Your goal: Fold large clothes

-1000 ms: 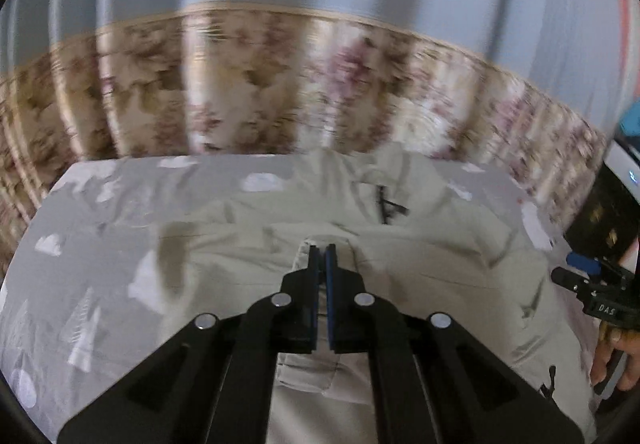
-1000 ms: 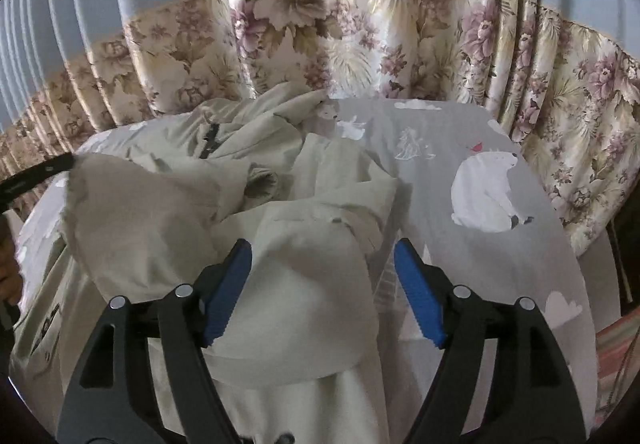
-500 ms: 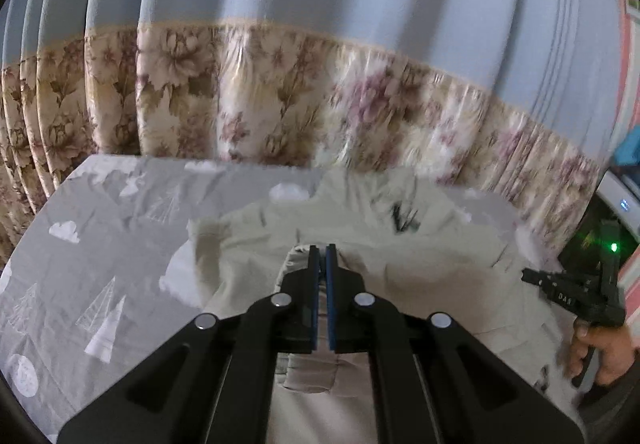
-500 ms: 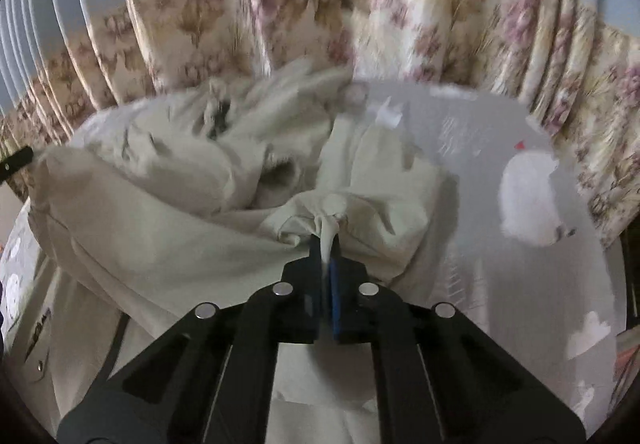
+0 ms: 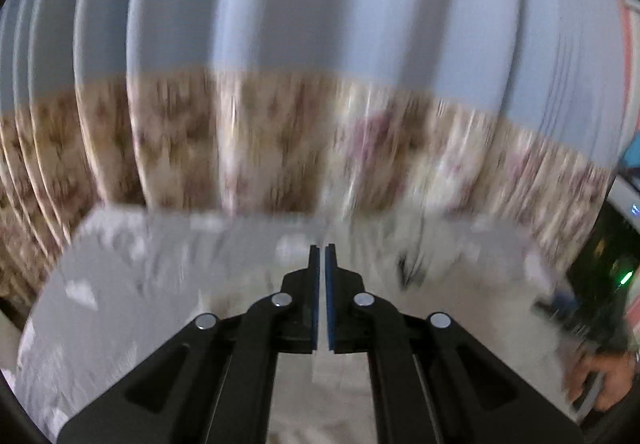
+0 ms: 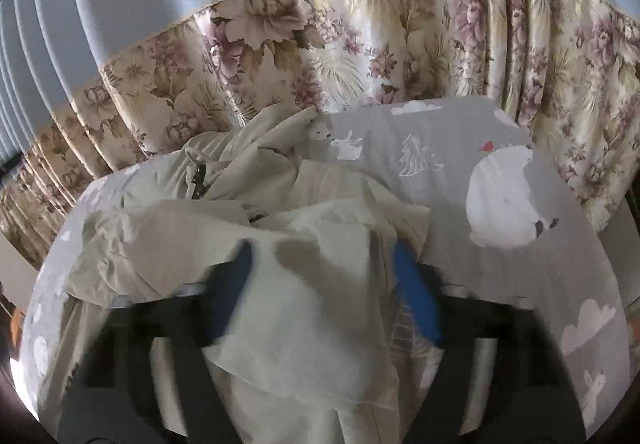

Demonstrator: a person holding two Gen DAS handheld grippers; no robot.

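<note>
Jacket (image 6: 304, 284), beige, lies crumpled on my gray printed bed sheet (image 6: 500, 148); right claw (image 6: 324, 276) spread wide over it, left claw (image 5: 319, 272) pressed together, contents blurred.

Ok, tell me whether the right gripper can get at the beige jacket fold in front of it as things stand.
Probably yes. The right gripper is open, its blue pads apart on either side of the beige jacket fold lying on the grey bedsheet. Nothing sits between them, though the fingers are motion-blurred.
</note>
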